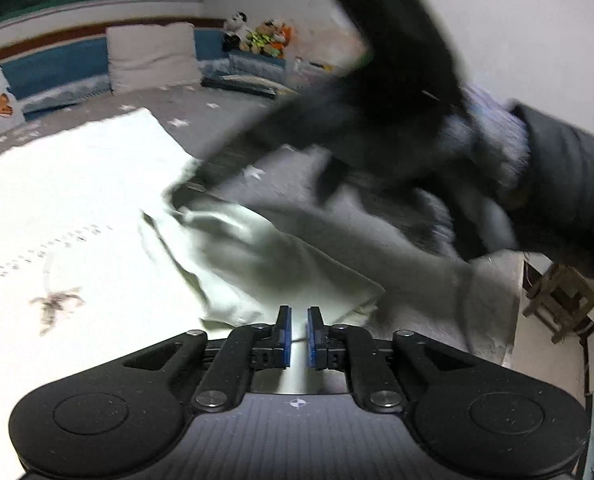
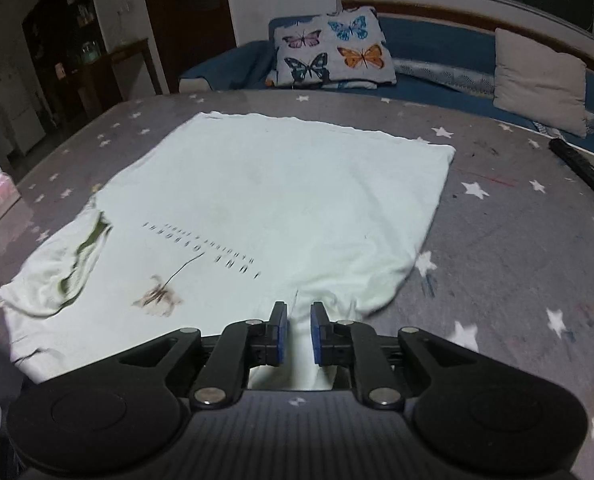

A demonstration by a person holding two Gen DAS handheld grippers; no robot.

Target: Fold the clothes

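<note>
Fabric of a pale white T-shirt [image 2: 265, 200] is spread across the middle of the right wrist view, laid flat on a grey bedsheet [image 2: 517, 240] printed with white stars. Small dark lettering and a brownish flower print are seen on the shirt at lower left of centre, and one sleeve lies crumpled at the left edge. The near edge of the shirt is bunched up and appears to be pinched between the narrowly set blue pads of the right gripper [image 2: 298, 312] at the bottom centre.

In the left wrist view the same shirt [image 1: 77, 208] fills the left side, brightly lit, with a lifted, rumpled sleeve at the centre. The left gripper [image 1: 299, 314] is shown at the bottom centre with its fingers set narrowly apart; no cloth is seen pressed between the pads. A blurred dark device and a sleeve [image 1: 569, 168] occupy the upper right.

A butterfly-patterned pillow [image 2: 333, 52] and a plain cushion [image 2: 537, 80] are seen on a blue sofa at the top.
</note>
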